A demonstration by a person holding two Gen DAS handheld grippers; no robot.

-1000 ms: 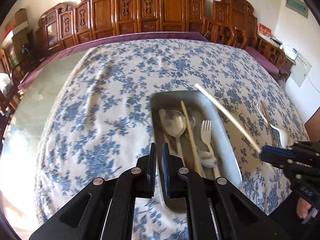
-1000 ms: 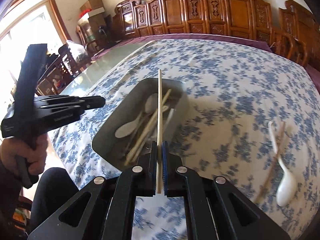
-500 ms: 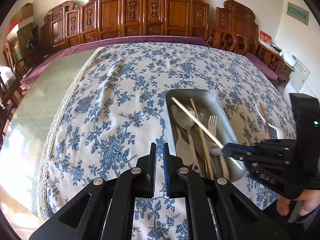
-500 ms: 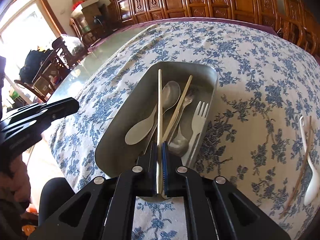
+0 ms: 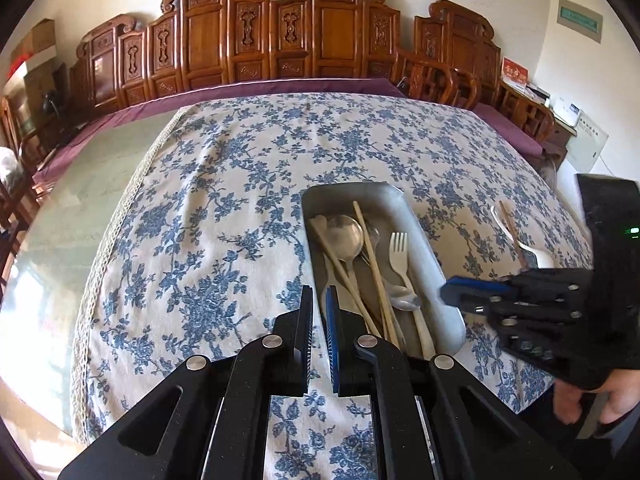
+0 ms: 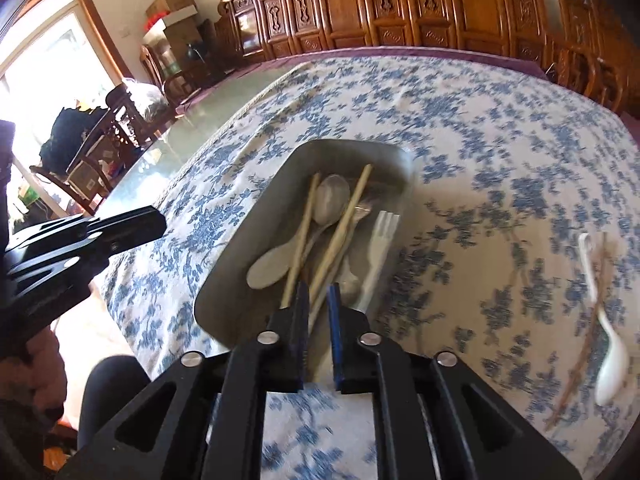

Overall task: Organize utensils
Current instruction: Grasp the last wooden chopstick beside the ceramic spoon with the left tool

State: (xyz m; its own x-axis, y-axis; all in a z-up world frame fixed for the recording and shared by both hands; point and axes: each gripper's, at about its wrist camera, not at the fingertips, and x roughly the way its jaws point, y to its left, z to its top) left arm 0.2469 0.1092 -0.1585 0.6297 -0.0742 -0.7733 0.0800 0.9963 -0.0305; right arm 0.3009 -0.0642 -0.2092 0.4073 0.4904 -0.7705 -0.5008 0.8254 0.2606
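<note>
Just dropped a chopstick [image 6: 298, 240] into tray [image 6: 256, 216]; right gripper [image 6: 318, 300] jaws just opening, empty. Left gripper [image 5: 316, 312] shut, idle. Left on cloth, rightward: white spoon [image 6: 610, 344], brown chopstick [image 6: 588, 336], lengthwise away, nearer the right.

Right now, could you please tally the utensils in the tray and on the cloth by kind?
Chopsticks: 3 (two in the tray, one on the cloth)
Spoons: 4 (three in the tray, one on the cloth)
Fork: 1
Total: 8
</note>
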